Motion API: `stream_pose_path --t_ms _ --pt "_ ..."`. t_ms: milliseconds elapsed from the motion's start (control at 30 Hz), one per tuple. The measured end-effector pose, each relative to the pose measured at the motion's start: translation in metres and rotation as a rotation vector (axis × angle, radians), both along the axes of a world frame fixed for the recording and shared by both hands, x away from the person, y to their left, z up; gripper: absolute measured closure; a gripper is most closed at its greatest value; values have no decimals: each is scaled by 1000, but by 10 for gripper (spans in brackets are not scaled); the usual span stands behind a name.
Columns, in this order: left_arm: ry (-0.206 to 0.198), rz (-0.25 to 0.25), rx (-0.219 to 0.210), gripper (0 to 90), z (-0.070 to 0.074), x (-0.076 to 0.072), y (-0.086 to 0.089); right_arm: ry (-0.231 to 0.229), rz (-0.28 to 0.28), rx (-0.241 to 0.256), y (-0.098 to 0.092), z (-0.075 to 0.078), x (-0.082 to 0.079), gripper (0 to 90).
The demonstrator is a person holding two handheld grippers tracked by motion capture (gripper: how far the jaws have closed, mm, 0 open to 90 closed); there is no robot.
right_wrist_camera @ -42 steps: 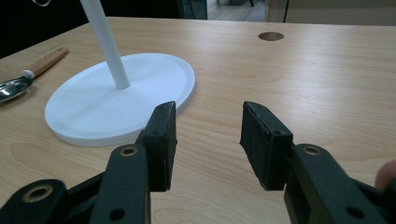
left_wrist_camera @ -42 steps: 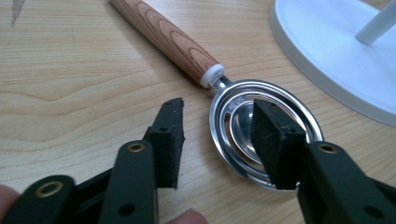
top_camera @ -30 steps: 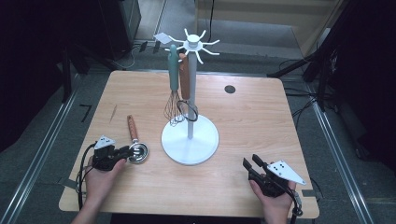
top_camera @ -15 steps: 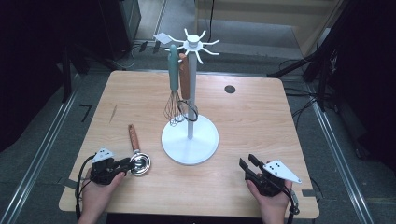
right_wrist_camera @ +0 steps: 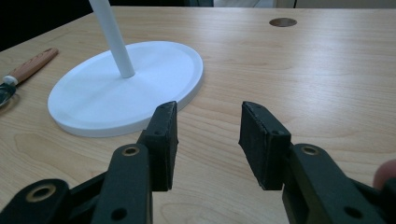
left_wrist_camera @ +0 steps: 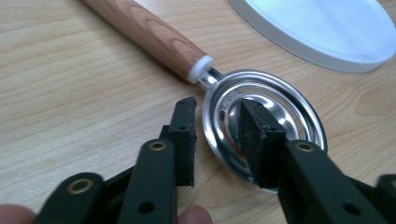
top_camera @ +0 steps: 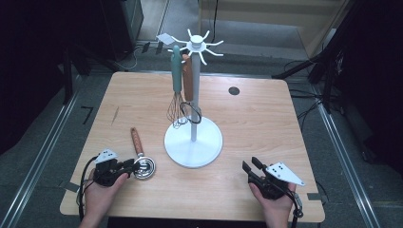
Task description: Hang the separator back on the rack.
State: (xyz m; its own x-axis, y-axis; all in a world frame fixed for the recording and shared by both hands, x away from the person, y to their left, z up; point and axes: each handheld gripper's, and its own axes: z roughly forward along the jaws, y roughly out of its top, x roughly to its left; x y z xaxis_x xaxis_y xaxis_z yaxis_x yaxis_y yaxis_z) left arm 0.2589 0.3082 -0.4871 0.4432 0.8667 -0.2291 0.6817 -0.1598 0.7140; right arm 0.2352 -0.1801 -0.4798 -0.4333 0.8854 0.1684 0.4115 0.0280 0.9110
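Your left gripper (top_camera: 124,166) sits at the near left of the table (top_camera: 266,123), and its jaws straddle the rim of the metal strainer (top_camera: 144,167): in the left gripper view one jaw lies inside the shallow steel bowl and the other just outside its edge, with a gap showing on both sides, so they are open around the rim and not yet clamped. That straddle makes sense, because the rim is the only thin edge that stands clear of the table, while the wooden handle (left_wrist_camera: 149,35) lies flat and angles away toward the far left. The strainer rests on the table just left of the white round base (top_camera: 193,141) of the hanging stand (top_camera: 194,95), near it but not touching. A teal-handled whisk (top_camera: 177,90) and a second wooden-handled utensil (top_camera: 188,85) hang from the arms at the top of the stand, and several arms are free, so the strainer most likely belongs up there too. Your right gripper (top_camera: 252,169) rests at the near right edge of the table with its jaws held wide and nothing between them, aimed toward the base; from there it looks ready to steady the stand or take over the handle.
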Motion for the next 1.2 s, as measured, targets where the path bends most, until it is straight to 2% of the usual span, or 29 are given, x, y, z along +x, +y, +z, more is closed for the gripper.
stream_pose_path --t_ms 267,500,567,667,767,867,1000,1200 --pt "9 -36 12 694 1 -9 -14 1 25 -4 8 0 -2 582" --pt "33 -74 -3 674 1 -16 -28 5 44 -10 15 -1 -2 581" --pt "46 -100 -8 655 2 -18 -33 6 49 -8 17 -1 -3 581" --pt "43 -127 -10 606 3 -20 -39 6 54 -7 18 -1 -4 578" --pt "30 -106 -30 538 3 -18 -39 7 59 -3 20 -1 -4 578" --pt "31 -97 -33 577 0 -15 -39 10 64 -3 21 -2 -4 578" --pt "31 -118 -22 665 -1 -15 -43 8 71 -2 23 -2 -4 577" --pt "33 -144 -11 672 -1 -20 -53 -13 63 14 27 1 -7 590"
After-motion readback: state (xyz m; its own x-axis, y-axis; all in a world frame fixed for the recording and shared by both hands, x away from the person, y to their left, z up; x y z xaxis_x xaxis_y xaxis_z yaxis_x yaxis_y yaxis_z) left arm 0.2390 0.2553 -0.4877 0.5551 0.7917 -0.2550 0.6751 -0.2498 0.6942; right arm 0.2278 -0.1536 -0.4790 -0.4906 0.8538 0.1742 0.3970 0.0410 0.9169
